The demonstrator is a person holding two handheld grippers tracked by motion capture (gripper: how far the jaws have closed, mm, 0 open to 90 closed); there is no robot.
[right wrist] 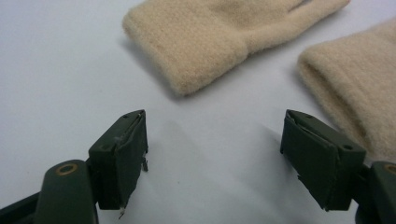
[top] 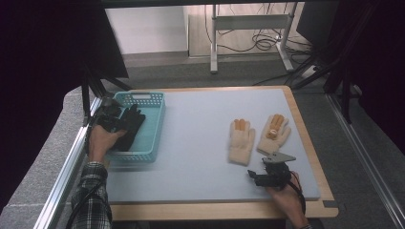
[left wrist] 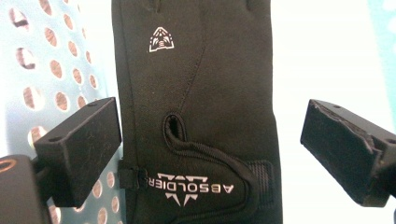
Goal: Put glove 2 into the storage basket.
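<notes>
A black glove [top: 129, 125] with white lettering lies in the teal perforated basket [top: 155, 129] at the table's left. My left gripper [top: 111, 119] is down in the basket over the glove. In the left gripper view the black glove [left wrist: 201, 107] lies between the jaws of my left gripper [left wrist: 210, 123]; the right pad [left wrist: 341, 149] stands well apart from it, so the gripper is open. Two beige knit gloves [top: 241, 138] [top: 273, 133] with orange fingertips lie flat at the right. My right gripper [top: 260, 171] sits just in front of them, open and holding nothing [right wrist: 215, 140], with the cuffs [right wrist: 210, 42] [right wrist: 355, 84] ahead.
The basket wall [left wrist: 56, 70] is close on the left jaw's side. A pale blue mat [top: 200, 143] covers the wooden table between the basket and the beige gloves. A metal rail [top: 67, 171] runs along the table's left edge. A desk frame and cables stand beyond the far edge.
</notes>
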